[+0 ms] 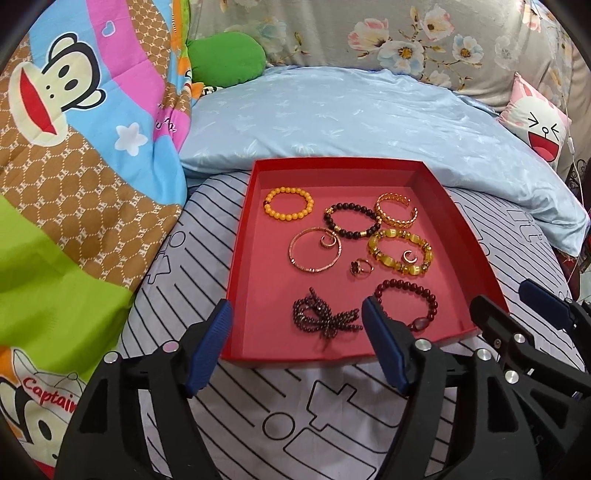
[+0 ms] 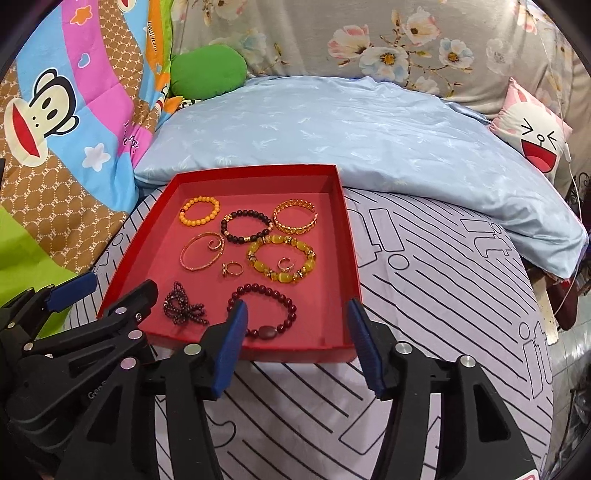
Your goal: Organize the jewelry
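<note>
a bed is filling both views, and a striped sheet (image 1: 332,417) with black lines is lying over it. a pale blue pillow (image 1: 369,114) is sitting at the back, with a flowery cloth (image 1: 369,33) behind it. a bright blanket with a cartoon monkey (image 1: 74,147) is piling up on one side, next to a green cushion (image 1: 225,55). a pink pillow with a laughing face (image 2: 535,136) is leaning on the far side. a red tray (image 1: 247,280) is resting on the striped sheet, its back edge touching the blue pillow. the jewelry is all lying inside the tray: an orange bead bracelet (image 1: 289,204), a dark bead bracelet (image 1: 351,221), a gold cuff (image 1: 396,209), a thin round bangle (image 1: 316,249), a yellow stone bracelet (image 1: 400,251), a small ring (image 1: 361,266), a dark bead bundle (image 1: 325,319) and a red bead bracelet (image 2: 271,310). the left gripper (image 1: 295,347) is hanging over the near edge of the tray, its tongs standing apart and holding nothing. the right gripper (image 2: 297,345) is hanging beside it, pointing down at the tray too, tongs apart and holding nothing.
</note>
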The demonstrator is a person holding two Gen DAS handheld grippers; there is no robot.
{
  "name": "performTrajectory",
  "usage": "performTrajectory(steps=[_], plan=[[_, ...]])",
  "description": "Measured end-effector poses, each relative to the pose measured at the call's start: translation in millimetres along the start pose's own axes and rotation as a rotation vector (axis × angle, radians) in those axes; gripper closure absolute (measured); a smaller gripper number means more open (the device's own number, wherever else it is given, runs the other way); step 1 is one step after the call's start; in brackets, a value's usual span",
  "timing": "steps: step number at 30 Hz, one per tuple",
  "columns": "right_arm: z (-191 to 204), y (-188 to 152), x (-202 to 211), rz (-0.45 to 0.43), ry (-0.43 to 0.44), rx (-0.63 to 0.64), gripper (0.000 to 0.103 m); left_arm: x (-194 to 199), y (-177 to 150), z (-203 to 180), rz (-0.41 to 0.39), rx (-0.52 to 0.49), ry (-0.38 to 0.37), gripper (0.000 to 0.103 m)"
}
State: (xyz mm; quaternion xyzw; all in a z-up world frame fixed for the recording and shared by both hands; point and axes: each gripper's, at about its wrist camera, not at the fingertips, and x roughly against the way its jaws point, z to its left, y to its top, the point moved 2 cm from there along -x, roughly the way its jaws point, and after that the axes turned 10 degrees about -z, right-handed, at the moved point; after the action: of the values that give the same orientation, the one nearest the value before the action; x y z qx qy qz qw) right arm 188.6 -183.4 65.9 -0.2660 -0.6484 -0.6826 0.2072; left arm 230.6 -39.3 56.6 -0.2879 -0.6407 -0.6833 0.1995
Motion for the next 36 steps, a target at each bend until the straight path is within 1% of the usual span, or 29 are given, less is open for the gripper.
performTrajectory(steps=[1,3,6,10,13,15,23,25,27,28,33,36], plan=[[-0.9,-2.4,2.3,-0.001,-0.002,-0.002,0.043,1.7,-2.0,1.2,0.001,0.004,0.003,0.031],[-2.1,-6.5,4.7,0.001,-0.003,-0.003,0.037,4.7,-5.6,2.5,0.005,0.009,0.006,0.031],[-3.7,-14.1,7.6,0.006,-0.013,-0.004,0.032,7.7,-11.2,2.1,0.01,-0.004,0.017,0.029],[-7.0,-24.0,9.2,0.026,-0.016,-0.014,0.028,10.7,-20.3,2.3,0.019,-0.009,0.031,0.024],[-9.9,-28.8,10.3,0.036,-0.023,-0.02,0.024,12.2,-25.0,2.7,0.024,-0.008,0.035,0.022],[-12.2,-30.8,10.3,0.043,-0.025,-0.027,0.019,13.4,-26.9,2.7,0.024,-0.008,0.037,0.022],[-17.7,-37.8,13.7,0.036,-0.033,-0.038,0.018,16.0,-33.2,0.6,0.028,-0.011,0.047,0.019],[-18.1,-38.4,13.6,0.038,-0.037,-0.04,0.016,16.3,-34.6,0.7,0.029,-0.011,0.052,0.019],[-19.6,-39.1,13.9,0.035,-0.046,-0.043,0.008,16.7,-35.4,1.9,0.03,-0.007,0.058,0.019],[-20.5,-39.2,13.8,0.033,-0.048,-0.046,0.006,16.7,-35.6,2.6,0.029,-0.005,0.06,0.018],[-21.5,-41.0,13.9,0.034,-0.05,-0.047,0.007,17.4,-37.1,2.6,0.028,-0.008,0.068,0.016],[-21.9,-41.9,14.2,0.039,-0.051,-0.048,0.007,17.3,-38.0,3.1,0.031,-0.004,0.079,0.013]])
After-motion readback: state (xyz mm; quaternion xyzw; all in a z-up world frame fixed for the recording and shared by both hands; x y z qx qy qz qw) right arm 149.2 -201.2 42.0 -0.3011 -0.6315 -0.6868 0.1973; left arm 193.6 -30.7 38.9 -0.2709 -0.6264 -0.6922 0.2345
